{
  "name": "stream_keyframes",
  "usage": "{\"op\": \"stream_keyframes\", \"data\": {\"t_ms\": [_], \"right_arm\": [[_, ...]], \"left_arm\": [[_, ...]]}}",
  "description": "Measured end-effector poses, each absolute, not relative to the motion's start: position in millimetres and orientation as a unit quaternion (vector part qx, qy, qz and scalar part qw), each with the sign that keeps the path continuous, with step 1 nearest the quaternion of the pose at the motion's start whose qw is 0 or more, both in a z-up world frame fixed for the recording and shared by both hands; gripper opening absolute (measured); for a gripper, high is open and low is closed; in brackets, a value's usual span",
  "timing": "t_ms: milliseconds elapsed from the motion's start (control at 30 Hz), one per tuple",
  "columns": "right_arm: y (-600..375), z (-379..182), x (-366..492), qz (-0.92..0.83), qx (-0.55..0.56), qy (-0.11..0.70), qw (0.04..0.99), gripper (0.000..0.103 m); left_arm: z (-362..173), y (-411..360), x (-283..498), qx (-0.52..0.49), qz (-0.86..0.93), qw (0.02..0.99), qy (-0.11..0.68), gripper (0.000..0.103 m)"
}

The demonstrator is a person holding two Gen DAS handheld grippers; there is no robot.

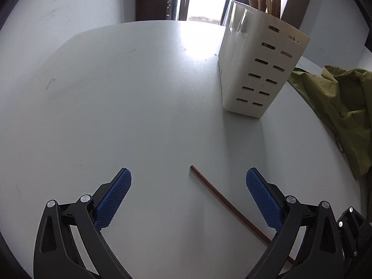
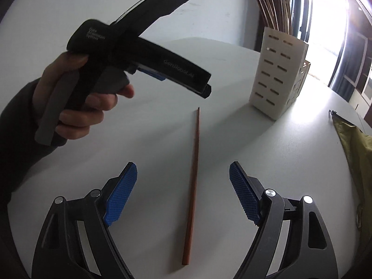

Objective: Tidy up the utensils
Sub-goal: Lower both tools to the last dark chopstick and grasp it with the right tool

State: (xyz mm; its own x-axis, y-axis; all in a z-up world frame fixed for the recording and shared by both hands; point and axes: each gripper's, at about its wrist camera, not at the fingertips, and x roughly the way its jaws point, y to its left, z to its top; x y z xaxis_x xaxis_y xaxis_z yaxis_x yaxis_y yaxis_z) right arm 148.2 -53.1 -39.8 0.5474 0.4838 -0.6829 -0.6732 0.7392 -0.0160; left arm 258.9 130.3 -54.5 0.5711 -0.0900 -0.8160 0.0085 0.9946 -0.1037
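Fingers (image 1: 114, 197) of the left gripper (image 1: 188, 181) spread, empty; right gripper (image 2: 183, 174) spread astride the chopstick (image 2: 194, 176) lying flat on the worktop (image 1: 116, 104). Probably light, stiff, thin, rolls easily: pinch mid-length. Holder (image 2: 276, 72) stands beyond.

The left tool (image 1: 188, 179), a black two-finger frame with blue ribbed pads (image 1: 114, 200), points steeply downward with its jaws spread wide and nothing pressed between them. In the right wrist view a person's left hand (image 2: 69, 102) wraps the grey pistol grip of that black body, fingers curled around the handle, a dark sleeve (image 2: 16, 125) covering the wrist. The right tool (image 2: 183, 172), of the same black build with blue ribbed pads (image 2: 121, 195), also tilts downward, jaws parted wide, gripping nothing.
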Motion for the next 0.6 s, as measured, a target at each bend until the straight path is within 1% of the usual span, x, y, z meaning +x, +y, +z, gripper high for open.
{"op": "stream_keyframes", "data": {"t_ms": [67, 100, 133, 167, 233, 300, 367, 400, 433, 533, 600], "right_arm": [[-51.3, -45.2, 150.8, 0.324, -0.142, 0.348, 0.868, 0.081], [-51.6, -47.9, 152.5, 0.320, -0.144, 0.348, 0.870, 0.074], [-52.1, -51.0, 157.0, 0.316, -0.142, 0.355, 0.868, 0.065], [-52.9, -55.6, 162.3, 0.313, -0.137, 0.368, 0.865, 0.059], [-54.7, -69.3, 168.4, 0.306, -0.128, 0.390, 0.859, 0.045], [-53.0, -75.1, 168.3, 0.312, -0.131, 0.392, 0.855, 0.041], [-51.5, -76.5, 165.3, 0.310, -0.140, 0.389, 0.856, 0.029], [-50.4, -77.0, 164.6, 0.310, -0.144, 0.388, 0.856, 0.012], [-49.5, -77.1, 164.6, 0.309, -0.146, 0.387, 0.857, 0.007], [-51.3, -74.3, 162.0, 0.314, -0.137, 0.384, 0.858, 0.006], [-55.7, -67.5, 159.9, 0.318, -0.123, 0.364, 0.867, 0.006]], "left_arm": [[-62.1, 134.7, 259.1, -0.057, -0.034, 0.882, 0.467, 0.097], [-66.2, 136.1, 260.5, -0.063, -0.037, 0.878, 0.473, 0.097], [-69.8, 135.0, 262.7, -0.066, -0.036, 0.875, 0.477, 0.097], [-73.7, 135.7, 263.7, -0.069, -0.034, 0.874, 0.480, 0.097], [-81.9, 135.5, 265.0, -0.071, -0.035, 0.869, 0.488, 0.097], [-86.4, 135.2, 265.4, -0.071, -0.035, 0.868, 0.490, 0.097], [-88.9, 137.3, 264.8, -0.077, -0.032, 0.869, 0.487, 0.097], [-89.9, 138.5, 264.7, -0.081, -0.034, 0.869, 0.487, 0.097], [-90.3, 139.8, 264.9, -0.086, -0.037, 0.868, 0.488, 0.097], [-86.5, 145.2, 264.1, -0.102, -0.043, 0.868, 0.483, 0.097], [-81.5, 147.3, 262.3, -0.111, -0.050, 0.871, 0.477, 0.097]]}}
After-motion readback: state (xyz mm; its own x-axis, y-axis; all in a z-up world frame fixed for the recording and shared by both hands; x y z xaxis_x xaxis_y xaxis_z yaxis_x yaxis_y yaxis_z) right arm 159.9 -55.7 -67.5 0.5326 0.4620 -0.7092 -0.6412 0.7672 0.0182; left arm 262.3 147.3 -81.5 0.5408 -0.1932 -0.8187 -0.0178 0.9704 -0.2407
